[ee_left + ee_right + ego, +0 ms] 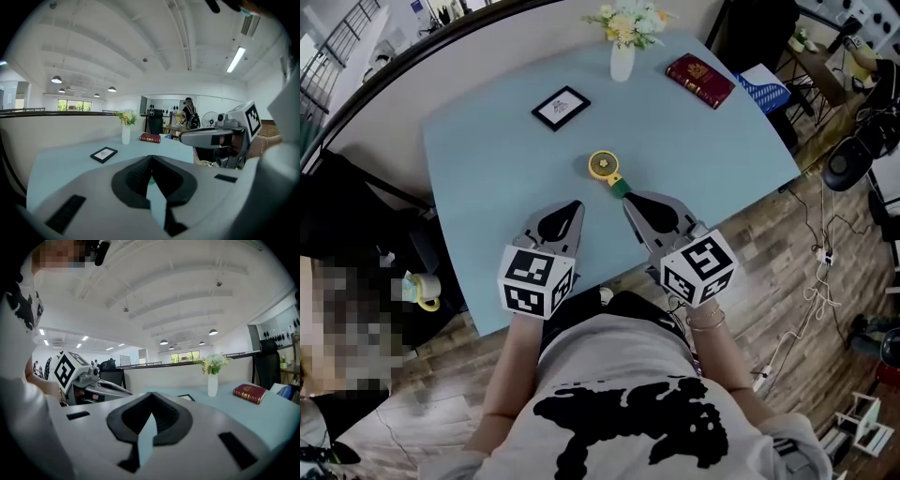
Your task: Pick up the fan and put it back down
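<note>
The fan [605, 167], a small yellow round one with a green handle, lies flat on the pale blue surface [487, 187], near the middle and a little toward the person's edge. Its handle points back toward the right gripper [630, 200]. From the head view the tip of that gripper sits just at the end of the green handle, and whether the two touch cannot be made out from above. The right gripper's own view shows its jaws pressed together at the tip with nothing between them, and no fan shows beyond them. The left gripper [573, 206] hangs just beside the right one, over the near part of the surface and a little to the left of the fan. Its jaws are likewise pressed together and carry nothing. Both grippers point away from the person (each one shows in the other's view, marker cube and all). Farther back on the surface stand a white vase of flowers [622, 58] at the far edge, a dark red book [700, 81] to its right near the corner, and a small black picture frame [561, 108] lying flat to the left, all well apart from the fan.
</note>
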Available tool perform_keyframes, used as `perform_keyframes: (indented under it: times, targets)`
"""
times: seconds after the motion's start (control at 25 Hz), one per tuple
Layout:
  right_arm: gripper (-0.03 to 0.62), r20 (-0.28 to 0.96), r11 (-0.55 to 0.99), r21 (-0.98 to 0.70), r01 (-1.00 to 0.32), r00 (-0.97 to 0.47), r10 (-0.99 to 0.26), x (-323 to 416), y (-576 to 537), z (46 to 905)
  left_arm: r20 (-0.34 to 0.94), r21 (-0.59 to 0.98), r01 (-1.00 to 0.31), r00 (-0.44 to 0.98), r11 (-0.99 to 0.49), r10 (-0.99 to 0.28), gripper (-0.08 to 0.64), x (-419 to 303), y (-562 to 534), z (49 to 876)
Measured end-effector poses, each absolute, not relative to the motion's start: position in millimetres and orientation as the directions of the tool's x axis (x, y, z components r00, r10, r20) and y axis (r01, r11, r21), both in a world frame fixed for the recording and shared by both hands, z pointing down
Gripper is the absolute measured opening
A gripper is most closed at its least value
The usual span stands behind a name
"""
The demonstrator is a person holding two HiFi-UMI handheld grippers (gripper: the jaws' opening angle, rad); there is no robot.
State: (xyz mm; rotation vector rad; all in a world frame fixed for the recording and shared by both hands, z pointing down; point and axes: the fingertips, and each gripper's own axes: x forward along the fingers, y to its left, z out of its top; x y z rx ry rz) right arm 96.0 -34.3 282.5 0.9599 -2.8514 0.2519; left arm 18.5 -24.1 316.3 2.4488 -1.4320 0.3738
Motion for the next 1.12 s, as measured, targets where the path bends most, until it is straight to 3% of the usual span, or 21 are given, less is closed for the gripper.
perform_keyframes:
  times: [1.12]
  targets:
    - [0.003,0.159,0.768,-0.166,-0.619,-0.785,-0.599,107.2,-4.0,307.1,0.376,0.143,-0.874,0.482,-0.464,-0.791,0.011,31.4,-3.5,327.4]
